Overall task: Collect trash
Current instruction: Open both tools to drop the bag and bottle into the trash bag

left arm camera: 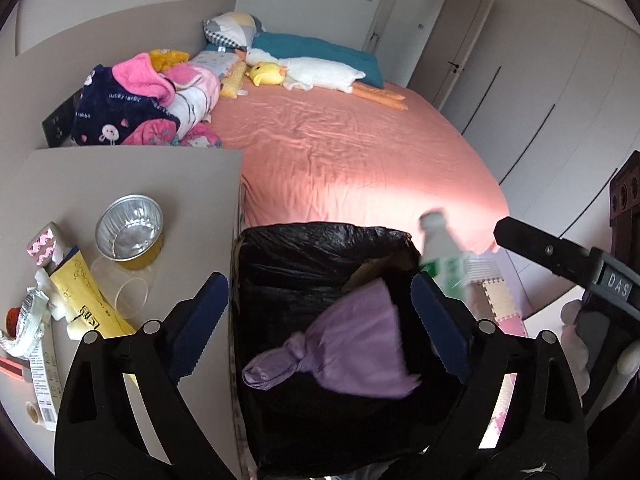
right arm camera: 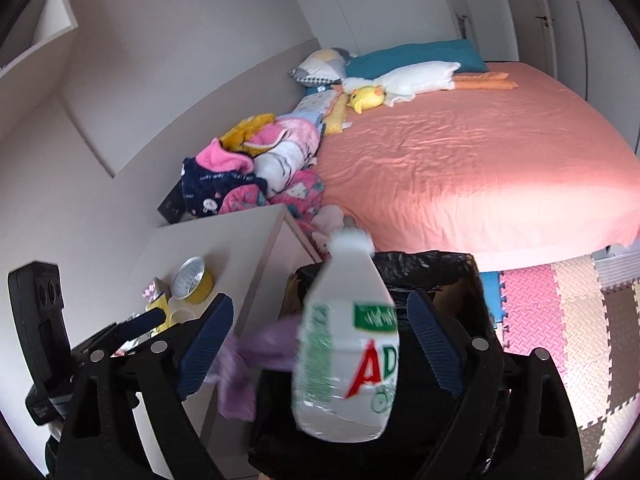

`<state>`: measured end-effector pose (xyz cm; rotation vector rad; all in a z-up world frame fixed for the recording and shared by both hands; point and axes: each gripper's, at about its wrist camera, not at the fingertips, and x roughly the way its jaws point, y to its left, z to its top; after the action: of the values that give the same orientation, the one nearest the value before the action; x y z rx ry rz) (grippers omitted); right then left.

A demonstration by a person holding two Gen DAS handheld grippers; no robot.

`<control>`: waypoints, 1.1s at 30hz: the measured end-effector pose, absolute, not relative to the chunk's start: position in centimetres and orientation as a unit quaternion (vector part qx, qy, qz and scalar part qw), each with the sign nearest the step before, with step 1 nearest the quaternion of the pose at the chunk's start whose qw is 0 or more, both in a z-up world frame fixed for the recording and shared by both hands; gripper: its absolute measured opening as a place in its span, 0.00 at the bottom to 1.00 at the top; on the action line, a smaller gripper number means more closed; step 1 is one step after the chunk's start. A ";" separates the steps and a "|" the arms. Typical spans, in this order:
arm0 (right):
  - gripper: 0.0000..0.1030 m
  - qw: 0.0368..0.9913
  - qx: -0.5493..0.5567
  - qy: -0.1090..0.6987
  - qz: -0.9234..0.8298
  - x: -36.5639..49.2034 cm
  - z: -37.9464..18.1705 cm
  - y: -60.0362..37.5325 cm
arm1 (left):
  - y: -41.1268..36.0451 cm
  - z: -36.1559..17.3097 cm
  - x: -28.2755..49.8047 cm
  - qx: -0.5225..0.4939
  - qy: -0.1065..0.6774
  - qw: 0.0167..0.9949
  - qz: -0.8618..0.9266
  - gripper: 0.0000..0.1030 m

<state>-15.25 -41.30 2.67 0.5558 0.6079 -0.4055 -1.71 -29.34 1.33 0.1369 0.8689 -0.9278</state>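
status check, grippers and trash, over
Left gripper open, purple bag loose between the jaws over the bin. Right gripper open, bottle blurred, untouched by the pads, over the bin. Nothing in the way.

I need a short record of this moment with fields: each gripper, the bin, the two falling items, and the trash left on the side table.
left gripper: open, above the bin
right gripper: open, bottle between its jaws, untouched
bin: black liner, beside the bed
purple bag: knotted, blurred, over the bin
plastic bottle: blurred, over the bin
side table: foil cup, yellow packet, wrappers
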 end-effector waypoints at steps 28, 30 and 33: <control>0.86 0.911 0.222 0.326 -0.125 -11.5 2.2 -37.3 | -22.5 1.0 -0.8 0.030 0.421 0.834 -0.355 0.87; 0.86 0.911 0.218 0.329 -0.117 -10.9 2.2 -36.7 | -21.6 1.1 -0.6 0.027 0.421 0.838 -0.346 0.87; 0.86 0.913 0.213 0.334 -0.101 -10.0 2.1 -35.7 | -20.2 1.2 -0.4 0.021 0.418 0.845 -0.332 0.87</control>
<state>-9.99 -35.72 2.11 0.4382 0.6891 -0.2080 -0.38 -20.21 1.18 0.0452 0.8829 -0.6996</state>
